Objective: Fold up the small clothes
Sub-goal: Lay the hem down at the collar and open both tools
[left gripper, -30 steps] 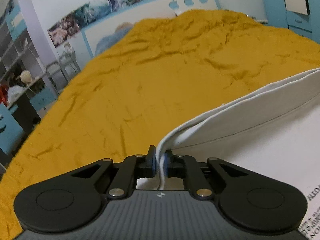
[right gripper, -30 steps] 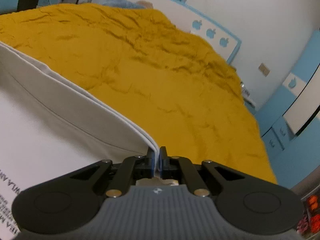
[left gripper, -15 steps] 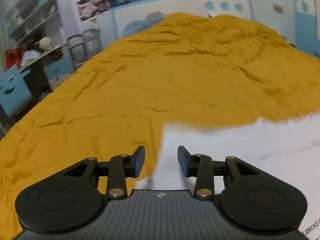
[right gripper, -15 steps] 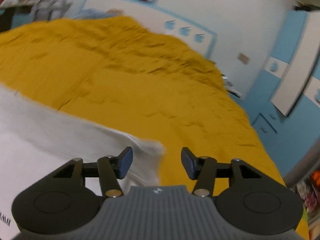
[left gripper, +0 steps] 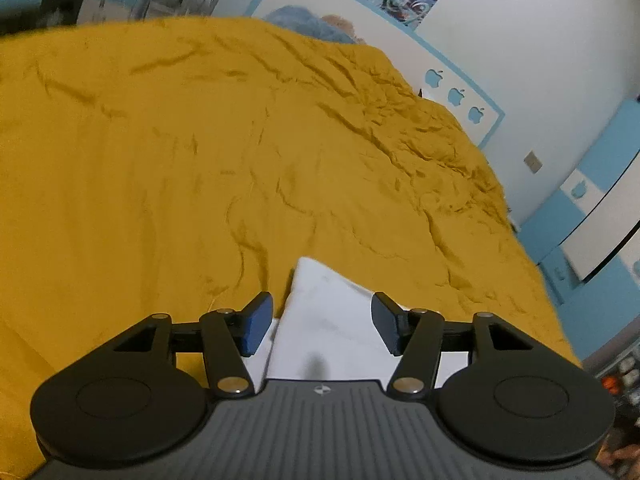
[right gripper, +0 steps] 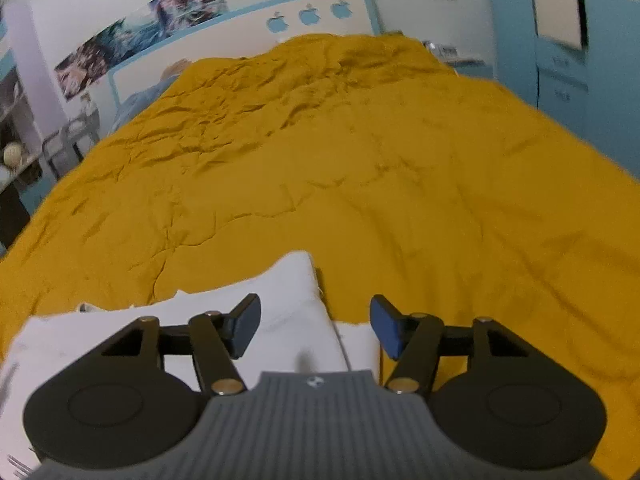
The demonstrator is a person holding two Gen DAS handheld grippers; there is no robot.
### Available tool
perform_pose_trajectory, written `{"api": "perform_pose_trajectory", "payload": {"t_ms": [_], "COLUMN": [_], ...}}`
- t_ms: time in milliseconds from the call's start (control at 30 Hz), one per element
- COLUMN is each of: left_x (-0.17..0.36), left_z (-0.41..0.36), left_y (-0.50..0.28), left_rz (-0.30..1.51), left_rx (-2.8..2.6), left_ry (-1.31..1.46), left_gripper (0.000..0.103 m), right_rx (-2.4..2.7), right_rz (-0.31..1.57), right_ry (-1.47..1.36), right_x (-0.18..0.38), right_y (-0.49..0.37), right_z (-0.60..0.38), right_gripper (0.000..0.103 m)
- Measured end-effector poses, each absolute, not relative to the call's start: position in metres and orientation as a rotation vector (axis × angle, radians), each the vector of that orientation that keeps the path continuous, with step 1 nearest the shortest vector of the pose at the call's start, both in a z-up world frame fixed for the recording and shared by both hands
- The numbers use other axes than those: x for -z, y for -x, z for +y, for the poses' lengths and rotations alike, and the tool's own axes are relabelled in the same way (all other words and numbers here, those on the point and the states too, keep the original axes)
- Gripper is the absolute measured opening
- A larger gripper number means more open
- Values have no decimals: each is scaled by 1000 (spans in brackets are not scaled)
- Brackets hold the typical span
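A white garment (left gripper: pixel 332 320) lies folded on the mustard-yellow bedspread (left gripper: pixel 200 160), one corner pointing away from me. My left gripper (left gripper: pixel 322 326) hovers just over that corner, its jaws opening, and the blue pads (left gripper: pixel 256 326) stand clear of the cloth. In the right wrist view the same white garment (right gripper: pixel 288 304) shows its other corner. My right gripper (right gripper: pixel 316 326) sits above it, jaws also opening, with the fingers (right gripper: pixel 386 330) apart and pressing on nothing.
The bedspread (right gripper: pixel 360 180) stretches far ahead, wrinkled. A white headboard with blue apple shapes (right gripper: pixel 308 14) stands at the far end. Blue and white cupboards (right gripper: pixel 560 40) line the right side, and shelves and a chair (right gripper: pixel 68 140) stand at the left.
Both grippers let go of the garment's edge and opened wide. The lifted cloth dropped flat onto the bed. Both grippers rolled and drew back, so only a corner shows between each pair of fingers.
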State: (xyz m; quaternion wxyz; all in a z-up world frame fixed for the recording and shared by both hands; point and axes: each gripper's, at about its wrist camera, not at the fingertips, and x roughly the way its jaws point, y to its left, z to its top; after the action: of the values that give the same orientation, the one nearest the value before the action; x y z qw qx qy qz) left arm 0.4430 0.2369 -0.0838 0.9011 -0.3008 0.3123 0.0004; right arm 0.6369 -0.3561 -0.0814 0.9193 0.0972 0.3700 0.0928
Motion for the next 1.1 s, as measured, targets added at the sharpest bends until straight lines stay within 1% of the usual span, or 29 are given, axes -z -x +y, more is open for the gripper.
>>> {"api": "perform_pose_trajectory", "payload": {"t_ms": [300, 333, 400, 433, 467, 500, 533, 567, 600, 633, 800, 867, 933, 1100], "left_x": [115, 118, 121, 122, 122, 122, 122, 121, 119, 116, 94, 85, 86, 102], "left_z": [251, 251, 250, 250, 247, 245, 243, 240, 237, 235, 225, 217, 213, 208], "left_y": [-462, -464, -469, -470, -472, -473, -474, -474, -474, -471, -460, -461, -466, -478], "left_rz": [700, 700, 698, 694, 688, 684, 682, 677, 663, 648, 556, 538, 557, 643], "left_rx": [-38, -37, -24, -18, -14, -11, -6, -9, -16, -17, -4, -7, -16, -81], "left_ry": [699, 710, 729, 730, 727, 722, 718, 704, 683, 665, 586, 513, 480, 426], "left_gripper": [67, 66, 56, 44, 32, 26, 14, 11, 9, 6, 5, 5, 5, 5], "right_rx": [-213, -215, -218, -216, -215, -217, -221, -229, -235, -233, -258, -257, -247, -204], "right_rz": [813, 817, 821, 820, 819, 818, 817, 820, 821, 812, 702, 654, 641, 714], "right_ry": [-284, -302, -337, -351, -365, -380, -398, -418, -431, -427, -406, -409, -407, -356], "right_x": [105, 107, 111, 114, 115, 117, 118, 120, 121, 120, 101, 91, 86, 102], "right_y": [-645, -647, -653, -656, -659, -661, -663, -665, -667, -666, -652, -645, -645, -654], "right_z": [-368, -370, -372, -372, -372, -373, -374, -374, -375, -374, -377, -379, -380, -374], "right_gripper": [57, 56, 51, 42, 39, 31, 18, 12, 3, 0, 0, 0, 0, 0]}}
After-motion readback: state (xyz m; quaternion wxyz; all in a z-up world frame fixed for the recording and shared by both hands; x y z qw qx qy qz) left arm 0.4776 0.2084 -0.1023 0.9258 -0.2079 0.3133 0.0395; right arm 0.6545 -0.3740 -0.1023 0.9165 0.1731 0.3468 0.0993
